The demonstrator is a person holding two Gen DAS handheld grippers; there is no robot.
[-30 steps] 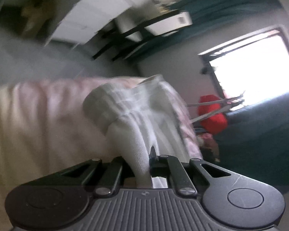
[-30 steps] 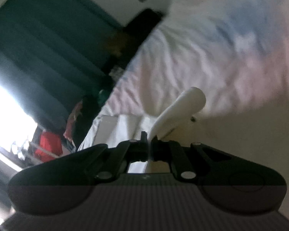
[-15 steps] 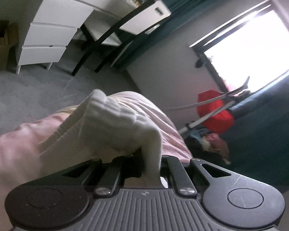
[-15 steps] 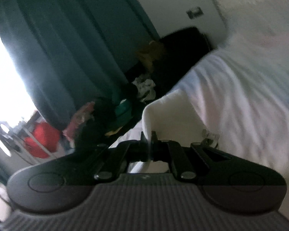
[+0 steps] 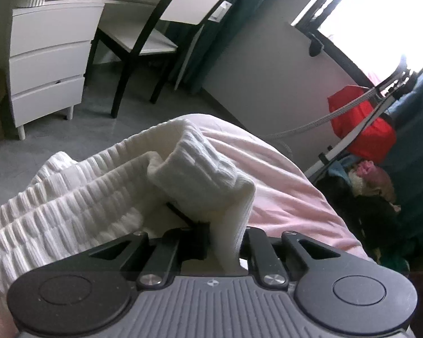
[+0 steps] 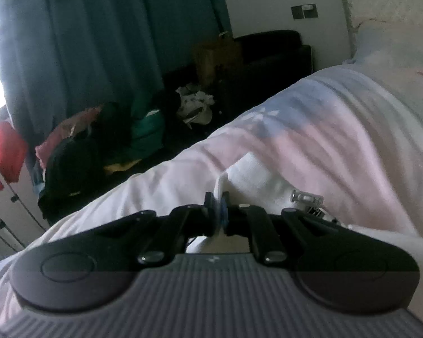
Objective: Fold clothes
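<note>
Both grippers, left [image 5: 225, 236] and right [image 6: 217, 217], pinch the white garment [image 5: 104, 194]; bed [image 5: 290, 205] beneath.

The left gripper [image 5: 225, 242] has a grey ribbed housing with fine parallel grooves and a small round emblem at its top centre. Matte black plates flank it, each carrying a large embossed disc. Two black link bars on each side run forward to the fingers, pinned with silver round-head screws, beside triangular cut-outs. The right gripper [image 6: 217, 217] has the same build: ribbed grey body, black side plates with round discs, paired link bars, silver screws. Blue padding shows on its fingertips [image 6: 225, 214].
</note>
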